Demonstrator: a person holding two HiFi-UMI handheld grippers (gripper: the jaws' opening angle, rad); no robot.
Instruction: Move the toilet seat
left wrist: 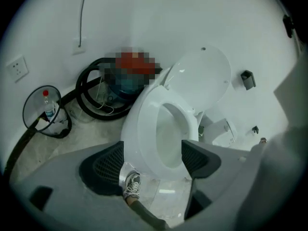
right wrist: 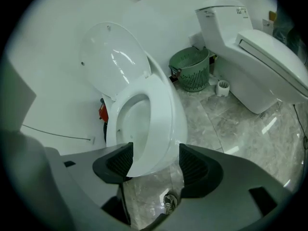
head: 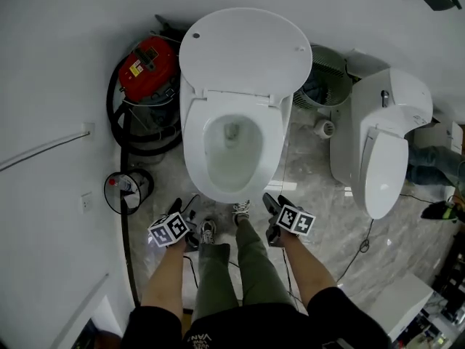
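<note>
The toilet is taken as the landmark. Its toilet seat is seen lying flat on the bowl rim, while the lid is raised behind it against the wall.

The left gripper is held low, just in front of the toilet's front edge and to its left. Its jaws are spread wide, and nothing is clamped. In the left gripper view the bowl front is framed between the pads without being touched.

The right gripper is held in front of the toilet too, to its right. Its jaws are likewise wide apart and empty, and the seat's front curve is seen beyond them in the right gripper view.

A red vacuum cleaner with a black hose is placed left of the toilet, beside the lid. A green basket is set right of the toilet against the wall, and a second toilet is placed farther right. A bottle is seen left of the toilet's front, near the wall.
</note>
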